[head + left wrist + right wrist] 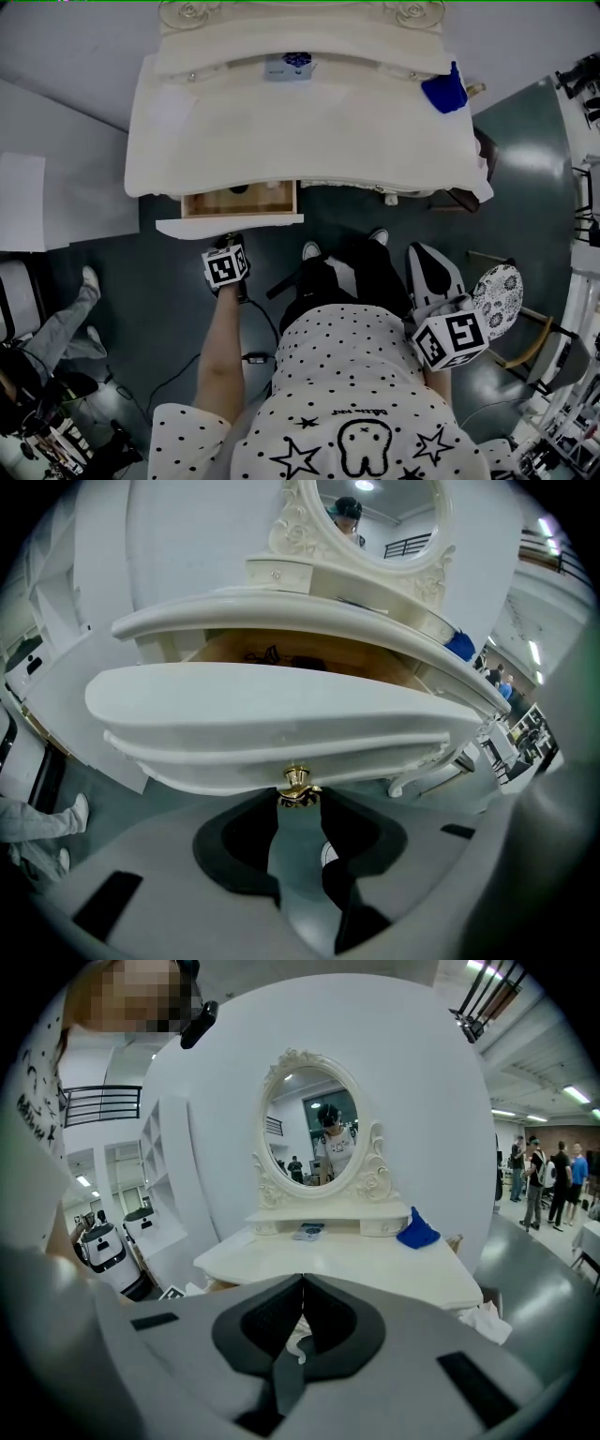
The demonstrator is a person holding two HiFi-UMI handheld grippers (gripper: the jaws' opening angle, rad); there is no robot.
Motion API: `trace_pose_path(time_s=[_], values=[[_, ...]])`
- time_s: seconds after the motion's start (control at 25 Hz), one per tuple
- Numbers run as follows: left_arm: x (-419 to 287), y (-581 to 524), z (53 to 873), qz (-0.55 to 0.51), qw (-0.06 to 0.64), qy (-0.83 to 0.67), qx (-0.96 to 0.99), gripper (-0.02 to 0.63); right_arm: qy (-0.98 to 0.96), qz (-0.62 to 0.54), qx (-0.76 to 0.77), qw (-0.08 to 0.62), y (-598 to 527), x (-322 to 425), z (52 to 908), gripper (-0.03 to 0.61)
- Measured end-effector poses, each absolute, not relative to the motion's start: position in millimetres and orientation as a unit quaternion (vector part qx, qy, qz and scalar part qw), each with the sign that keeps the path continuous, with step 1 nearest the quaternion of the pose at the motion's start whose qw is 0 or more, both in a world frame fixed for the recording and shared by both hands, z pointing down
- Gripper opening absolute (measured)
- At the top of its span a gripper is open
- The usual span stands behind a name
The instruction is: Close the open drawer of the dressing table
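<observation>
The cream dressing table (309, 122) has its left drawer (239, 200) pulled out, showing a wooden inside. The white front panel of the drawer (281, 710) fills the left gripper view, and a gold knob (298, 786) sits at its lower edge. My left gripper (298, 803) is right at that panel (230, 226), with the knob's base caught between its dark pad tips, which flank it closely on both sides. My right gripper (302, 1283) is held back beside the person's right hip (422, 258). It points towards the table with its tips together and nothing in them.
A blue cloth (444, 92) and a small blue-white item (291, 64) lie on the tabletop below the oval mirror (312, 1133). A stool with a patterned cushion (499, 295) stands at the right. Another person's legs (70, 314) are at the left, and cables cross the floor.
</observation>
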State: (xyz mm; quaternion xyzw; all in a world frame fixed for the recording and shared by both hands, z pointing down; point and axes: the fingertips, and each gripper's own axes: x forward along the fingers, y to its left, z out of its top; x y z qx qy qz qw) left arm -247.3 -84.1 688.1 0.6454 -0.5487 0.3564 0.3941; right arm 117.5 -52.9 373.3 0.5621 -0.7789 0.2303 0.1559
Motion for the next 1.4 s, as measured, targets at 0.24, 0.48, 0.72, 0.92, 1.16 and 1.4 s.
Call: trace_pose_path(time_s=[0.24,0.48,0.72,0.92,1.16,1.4], values=[[-245.1,-103.0,689.9,0.356,0.388,-0.548,0.649,0.155,-0.771,0.231,0.575,0.149,-53.4,124.0,373.5,0.009],[-244.2,-118.5,690.1,0.354,0.385,-0.548,0.653,0.155,-0.766,0.23,0.581,0.15,-56.9,125.4,372.3,0.009],[-243.2,-134.3,689.0,0.354,0.38,-0.544,0.659,0.155,-0.757,0.233,0.591,0.154,-59.0,129.3,372.8,0.009],[-242.5,-143.3,688.4,0.354,0.377,-0.545,0.661,0.155,-0.753,0.233,0.596,0.154,-58.1,134.3,372.4,0.009],[-241.5,-151.8,688.3,0.353,0.374,-0.544,0.663,0.155,-0.751,0.23,0.599,0.153,-61.3,136.8,370.1,0.009],[-240.4,-163.1,688.4,0.35,0.37,-0.545,0.667,0.155,-0.747,0.231,0.604,0.153,-63.6,139.1,370.4,0.009]])
